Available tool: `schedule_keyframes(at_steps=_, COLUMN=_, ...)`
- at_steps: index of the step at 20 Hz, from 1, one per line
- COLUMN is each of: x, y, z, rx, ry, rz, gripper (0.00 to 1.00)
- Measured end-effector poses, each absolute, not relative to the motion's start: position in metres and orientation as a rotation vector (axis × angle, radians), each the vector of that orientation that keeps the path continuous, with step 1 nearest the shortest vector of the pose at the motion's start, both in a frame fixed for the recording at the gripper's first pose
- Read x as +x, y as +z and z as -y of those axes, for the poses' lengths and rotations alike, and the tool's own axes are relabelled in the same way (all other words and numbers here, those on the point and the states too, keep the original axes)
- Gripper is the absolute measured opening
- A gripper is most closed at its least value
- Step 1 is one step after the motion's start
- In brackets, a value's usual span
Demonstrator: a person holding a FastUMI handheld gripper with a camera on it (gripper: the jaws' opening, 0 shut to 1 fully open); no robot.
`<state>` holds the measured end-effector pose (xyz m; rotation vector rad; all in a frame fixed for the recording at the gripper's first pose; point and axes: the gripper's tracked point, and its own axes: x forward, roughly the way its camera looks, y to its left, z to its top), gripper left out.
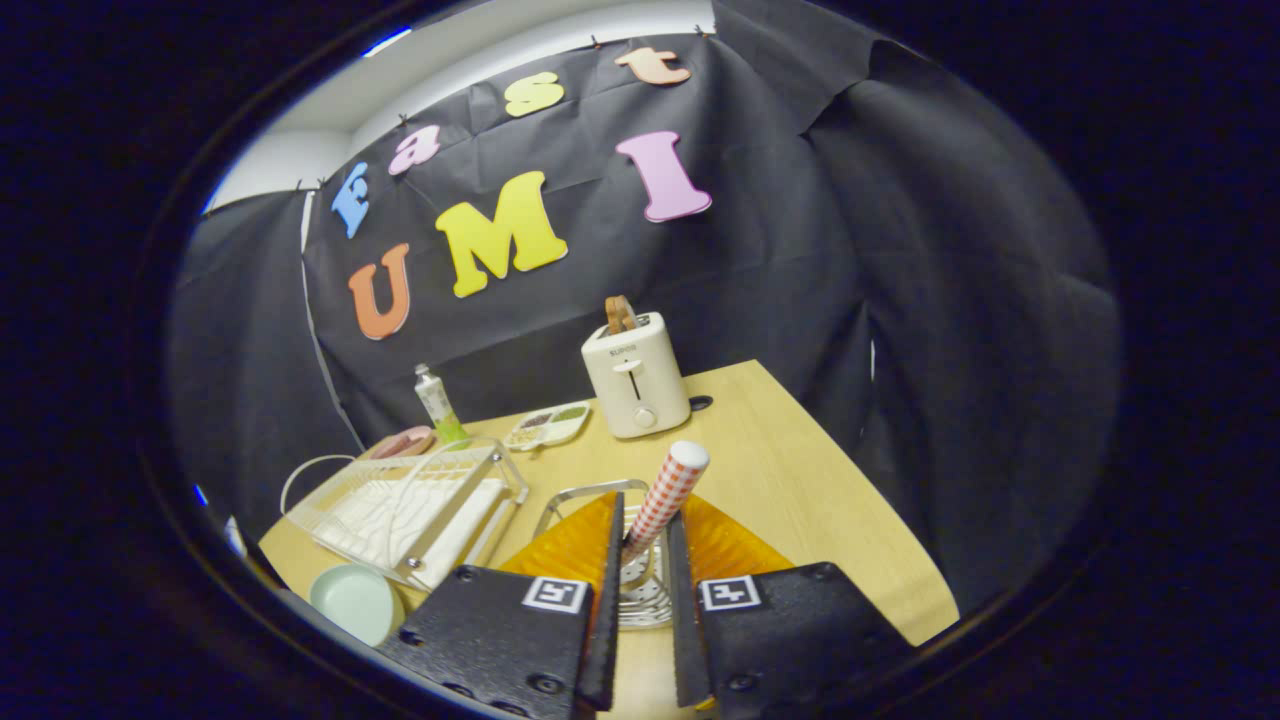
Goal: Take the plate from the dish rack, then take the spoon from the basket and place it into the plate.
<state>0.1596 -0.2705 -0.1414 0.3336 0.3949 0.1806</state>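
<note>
The spoon [664, 497] has a red-and-white checked handle with a white tip. It stands tilted in the metal wire basket [640, 590], rising between my fingers. My gripper [645, 510] is narrowly open around the handle. The handle leans against the right orange finger [725, 545], and a small gap shows beside the left finger [570, 545]. The pale green plate [352, 600] lies flat on the table, just left of the gripper and in front of the white dish rack [410, 505].
A white toaster [636, 375] with a slice in it stands beyond the basket. Left of it are a divided snack tray [548, 425], a green tube [437, 402] and a pink item [405, 441]. The wooden table [800, 500] ends at the right, near the cloth wall.
</note>
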Motion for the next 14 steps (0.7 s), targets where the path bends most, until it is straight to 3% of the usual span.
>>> schedule_keyframes(at_steps=1, x=0.154, y=-0.139, z=0.265, rx=0.358, ry=0.201, rz=-0.399, gripper=0.19)
schedule_keyframes(at_steps=3, x=0.157, y=-0.138, z=0.261, rx=0.342, ry=0.199, rz=-0.403, gripper=0.11)
schedule_keyframes(at_steps=11, x=0.145, y=-0.052, z=0.295, rx=0.244, ry=-0.017, rz=-0.256, gripper=0.09)
schedule_keyframes(at_steps=14, x=0.116, y=-0.006, z=0.275, rx=0.221, ry=-0.027, rz=-0.177, gripper=0.09)
